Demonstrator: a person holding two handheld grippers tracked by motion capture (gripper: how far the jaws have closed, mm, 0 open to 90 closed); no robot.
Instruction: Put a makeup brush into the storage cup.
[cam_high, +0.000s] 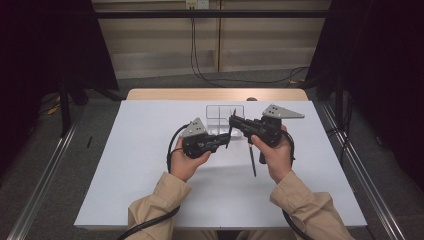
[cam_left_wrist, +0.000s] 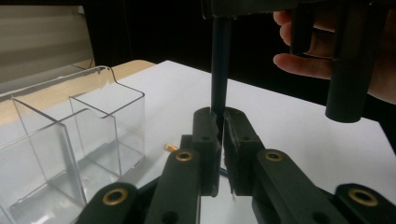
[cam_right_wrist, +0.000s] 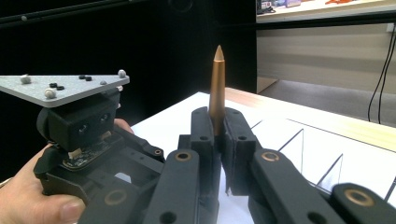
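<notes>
White worktop sheeting fills most of my high view, with a bare wooden edge at its far end and dark curtains to either side. Nearest to me, two beige sleeves come in from the bottom, each hand wrapped around a black gripper held above the middle of the worktop.

My left gripper points to the right, and in its own view its fingers are together, clamped on the lower end of a slim dark pen barrel that stands upright between them. My right gripper points to the left, just beyond the left one; its fingers are pressed shut on a copper-coloured, cone-tipped pen piece that rises straight up past them. In the high view the two sets of fingers sit just beside each other, and I think the copper piece and the dark barrel are parts of one pen, though the overhead picture is too small to be sure. A long dark pen-like stick lies or hangs near the right hand.

Just beyond the grippers stands a clear plastic box with divided compartments; a small brass-coloured bit lies on the worktop beside its near wall.
</notes>
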